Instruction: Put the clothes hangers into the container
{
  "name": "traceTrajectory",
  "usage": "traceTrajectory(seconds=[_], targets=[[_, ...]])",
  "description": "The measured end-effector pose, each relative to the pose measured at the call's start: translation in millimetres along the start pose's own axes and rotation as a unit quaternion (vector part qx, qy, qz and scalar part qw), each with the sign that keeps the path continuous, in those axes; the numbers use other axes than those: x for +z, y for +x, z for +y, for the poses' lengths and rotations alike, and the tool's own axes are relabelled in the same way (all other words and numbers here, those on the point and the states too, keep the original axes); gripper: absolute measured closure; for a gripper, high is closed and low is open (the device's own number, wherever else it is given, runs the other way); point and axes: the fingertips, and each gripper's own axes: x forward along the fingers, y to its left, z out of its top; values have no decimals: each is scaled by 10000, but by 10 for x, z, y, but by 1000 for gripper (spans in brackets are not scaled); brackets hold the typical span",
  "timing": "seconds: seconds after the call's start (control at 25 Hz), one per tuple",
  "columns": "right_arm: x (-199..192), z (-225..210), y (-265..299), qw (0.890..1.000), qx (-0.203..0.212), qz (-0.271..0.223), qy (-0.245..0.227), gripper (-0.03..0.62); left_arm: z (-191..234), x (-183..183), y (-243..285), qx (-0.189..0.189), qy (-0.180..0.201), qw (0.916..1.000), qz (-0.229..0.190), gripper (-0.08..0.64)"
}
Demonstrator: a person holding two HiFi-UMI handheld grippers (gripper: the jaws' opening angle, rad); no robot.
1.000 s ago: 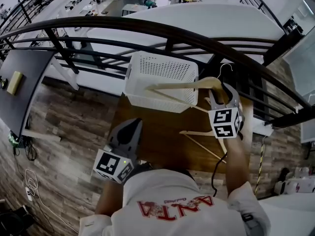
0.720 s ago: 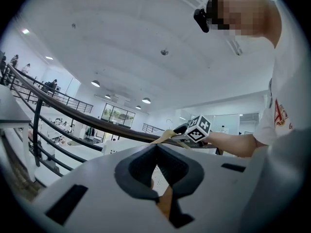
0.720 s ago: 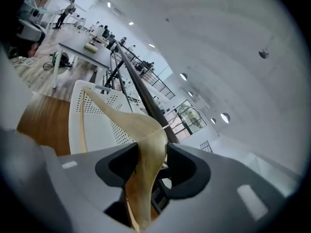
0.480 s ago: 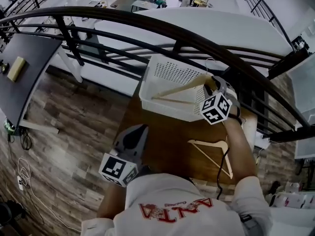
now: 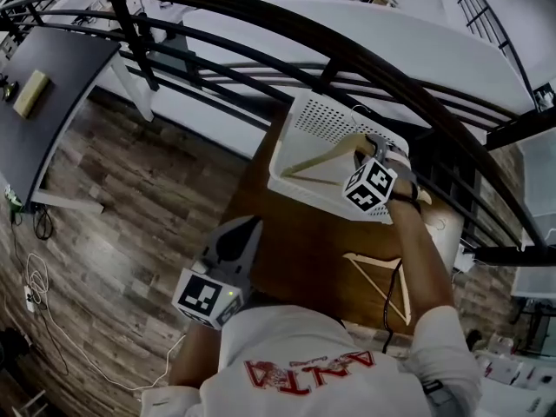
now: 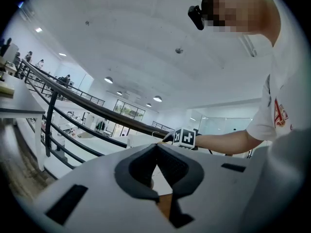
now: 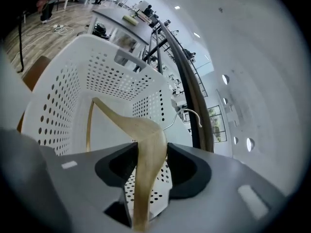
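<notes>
In the head view, the right gripper (image 5: pixel 375 150) holds a wooden hanger (image 5: pixel 321 159) over the white basket (image 5: pixel 306 115), and its far end dips inside; a second hanger (image 5: pixel 382 278) lies on the brown table (image 5: pixel 291 241), apart from the basket. In the left gripper view, the left gripper (image 6: pixel 156 147) has its tips pressed together and holds nothing. In the right gripper view, the jaws squeeze the hanger's thick middle and the basket walls stand all around it; so I think one hanger is nearly in but not let go, and one is left.
</notes>
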Motion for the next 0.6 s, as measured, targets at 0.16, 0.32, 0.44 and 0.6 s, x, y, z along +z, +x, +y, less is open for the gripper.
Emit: traceTrajectory(seconds=[0.16, 0.32, 0.44, 0.6], targets=[[-65, 58, -19, 9997, 12, 136, -208, 398, 52, -71, -6, 138, -17, 9999, 6, 552], [44, 9, -163, 10000, -3, -46, 42, 374, 175, -109, -17, 185, -134, 9997, 14, 552], [108, -112, -503, 9927, -62, -678, 996, 420, 89, -50, 29, 127, -26, 9999, 10, 552], [-18, -238, -1059, 9633, -265, -1367, 2295, 551, -163, 21, 114, 6, 148, 9999, -1, 552]])
